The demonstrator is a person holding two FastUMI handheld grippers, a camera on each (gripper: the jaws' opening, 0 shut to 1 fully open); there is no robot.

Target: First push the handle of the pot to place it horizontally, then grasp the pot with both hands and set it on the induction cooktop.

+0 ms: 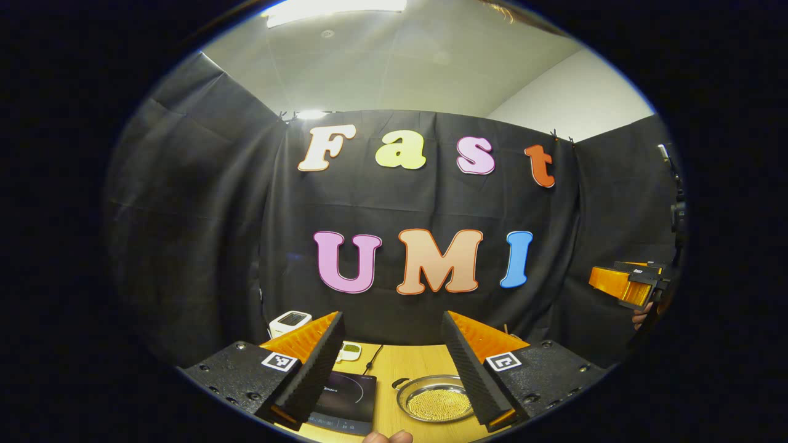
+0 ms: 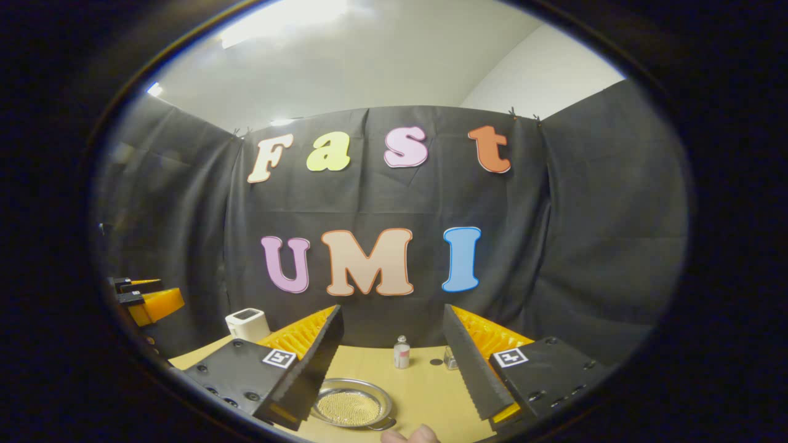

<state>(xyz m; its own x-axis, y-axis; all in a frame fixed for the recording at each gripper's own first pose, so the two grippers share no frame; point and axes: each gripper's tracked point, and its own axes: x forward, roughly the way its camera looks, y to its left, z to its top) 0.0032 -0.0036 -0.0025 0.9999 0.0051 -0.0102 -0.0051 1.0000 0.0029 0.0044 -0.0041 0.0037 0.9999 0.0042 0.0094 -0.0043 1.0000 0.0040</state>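
- The pot (image 1: 436, 401), a shallow steel pan with a pale beaded filling, sits on the wooden table (image 1: 412, 363) low in the left gripper view, just right of the black induction cooktop (image 1: 345, 397) and apart from it.
- In the right gripper view the pot (image 2: 351, 405) lies low and left of centre, its small handle (image 2: 383, 424) at the near rim.
- The left gripper (image 1: 394, 369) hangs above the table with jaws spread wide, holding nothing.
- The right gripper (image 2: 391, 363) is likewise wide apart and empty, above the pot.
- A small bottle (image 2: 401, 352) stands farther back on the table.
- A white appliance (image 2: 247, 324) rests at the far left corner, against the cloth wall.
- A fingertip (image 2: 409, 435) shows at the bottom edge.
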